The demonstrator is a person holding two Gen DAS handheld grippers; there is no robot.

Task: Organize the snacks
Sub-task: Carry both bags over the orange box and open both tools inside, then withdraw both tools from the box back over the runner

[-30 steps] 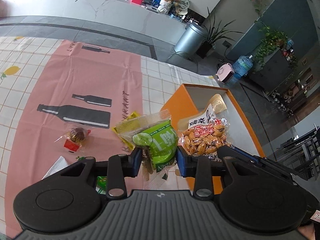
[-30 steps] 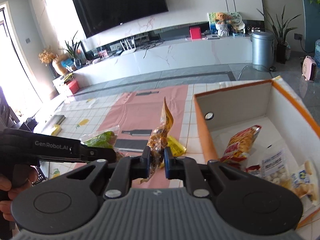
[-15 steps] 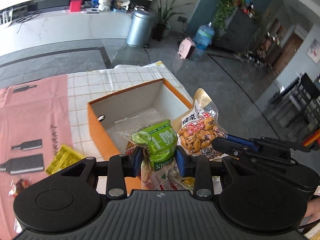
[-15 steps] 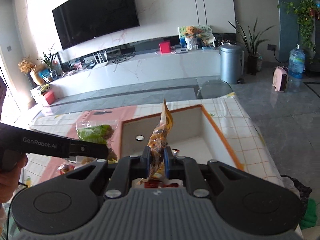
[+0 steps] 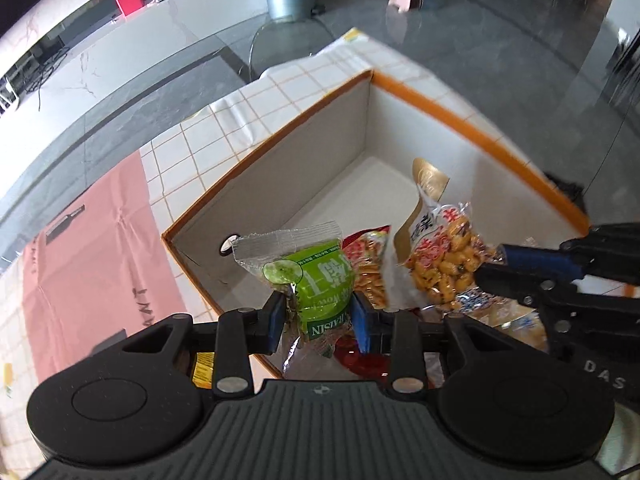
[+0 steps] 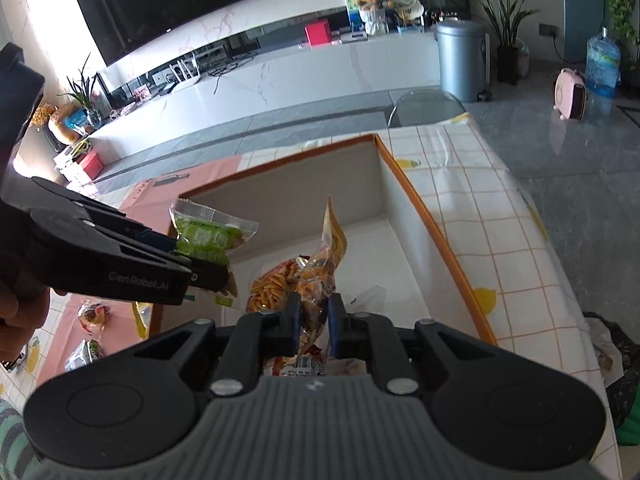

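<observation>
Over the checked tablecloth (image 5: 280,92) I hold both grippers above the orange-rimmed box (image 5: 472,124), its far half bare beyond my jaws, left gripper (image 5: 318,314) clamping a green raisin packet (image 5: 320,288), right gripper (image 6: 314,322) pinching a peanut bag (image 6: 320,268).

Bright living room: wall TV (image 6: 168,4) far left, long white console (image 6: 280,76), grey bin (image 6: 460,60), glossy grey floor (image 6: 580,140).

We cannot see the near end of the orange box (image 5: 480,128) — both gripper bodies cover it. The packets (image 6: 304,364) lying there show only in scraps; their print is unreadable.
</observation>
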